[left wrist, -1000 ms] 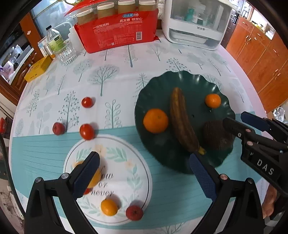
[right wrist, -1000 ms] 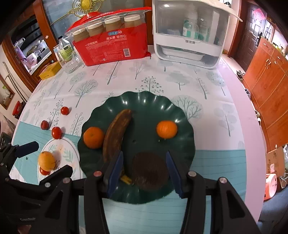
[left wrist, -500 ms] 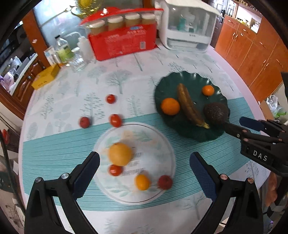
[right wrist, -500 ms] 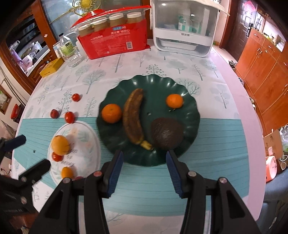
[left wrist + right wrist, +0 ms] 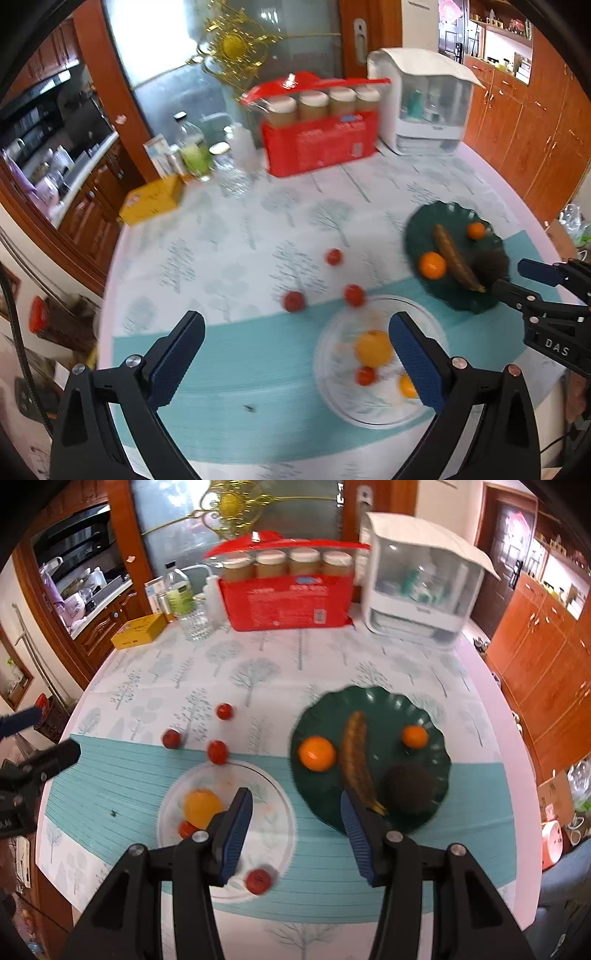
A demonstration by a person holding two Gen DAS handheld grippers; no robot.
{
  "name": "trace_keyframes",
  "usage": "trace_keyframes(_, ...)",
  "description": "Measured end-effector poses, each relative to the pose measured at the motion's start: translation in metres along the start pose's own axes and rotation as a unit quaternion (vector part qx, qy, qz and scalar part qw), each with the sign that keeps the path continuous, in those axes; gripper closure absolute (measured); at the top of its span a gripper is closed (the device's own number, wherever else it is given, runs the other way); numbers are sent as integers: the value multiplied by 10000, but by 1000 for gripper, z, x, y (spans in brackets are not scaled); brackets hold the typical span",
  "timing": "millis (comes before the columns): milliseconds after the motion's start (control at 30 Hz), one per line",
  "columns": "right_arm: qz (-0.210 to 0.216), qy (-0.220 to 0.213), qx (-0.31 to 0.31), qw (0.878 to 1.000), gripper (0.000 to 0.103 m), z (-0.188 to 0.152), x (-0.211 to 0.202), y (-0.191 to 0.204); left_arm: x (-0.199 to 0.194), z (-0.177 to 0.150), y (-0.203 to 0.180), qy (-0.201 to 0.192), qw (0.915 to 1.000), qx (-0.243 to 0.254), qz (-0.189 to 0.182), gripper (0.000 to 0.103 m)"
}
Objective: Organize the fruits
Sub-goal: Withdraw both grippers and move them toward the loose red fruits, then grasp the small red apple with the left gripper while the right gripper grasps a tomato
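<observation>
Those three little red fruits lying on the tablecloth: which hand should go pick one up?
Probably the left. The left hand-held gripper is open and empty on the side where the red fruits lie. The right hand-held gripper, open too, hangs nearer the green plate, farther from them.

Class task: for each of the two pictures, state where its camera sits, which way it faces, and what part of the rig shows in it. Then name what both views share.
Left wrist: on the left gripper, angled down over the table's left part toward the white plate; its own open fingers show, and the right gripper at the right edge.
Right wrist: on the right gripper, angled down between the white plate and green plate; its own open, empty fingers show, the left gripper at the left edge.
Shared: both plates, banana, red box.
</observation>
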State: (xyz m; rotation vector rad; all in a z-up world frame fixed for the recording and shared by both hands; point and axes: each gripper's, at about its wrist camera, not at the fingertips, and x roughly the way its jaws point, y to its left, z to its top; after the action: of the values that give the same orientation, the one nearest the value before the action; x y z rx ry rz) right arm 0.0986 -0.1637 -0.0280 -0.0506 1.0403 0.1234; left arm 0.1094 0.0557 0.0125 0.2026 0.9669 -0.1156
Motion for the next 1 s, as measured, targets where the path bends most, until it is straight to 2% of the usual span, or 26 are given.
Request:
trace_keyframes(167,13,-111,-214,9997,53,24,-5,36,7,13,38,-27,9999,-15,95,4)
trace_keyframes(400,-198,-292,-490,9982,53,65,12,72,43,27,58,117,9999,-38,-57,4)
trace_keyframes(533,-222,-319,-591,9975,53,80,45,82,81,27,58,362,9992,-16,-184,5)
trace_keyframes(600,-95,-259,-664,9974,53,84,71,86,103,24,56,510,9986,-24,-164,6)
trace_keyframes(700,69,-86,-701,9975,53,88,105,88,137,18,53,807,9965,-122,-201,12)
trace_keyframes(833,297,209,-606,9975,53,91,154,87,177,7,50,1177,9920,-317,-329,13)
trace_keyframes(1000,465,435,-584,9963,53,90,191,87,214,-5,50,1467,9861,-581,-511,13)
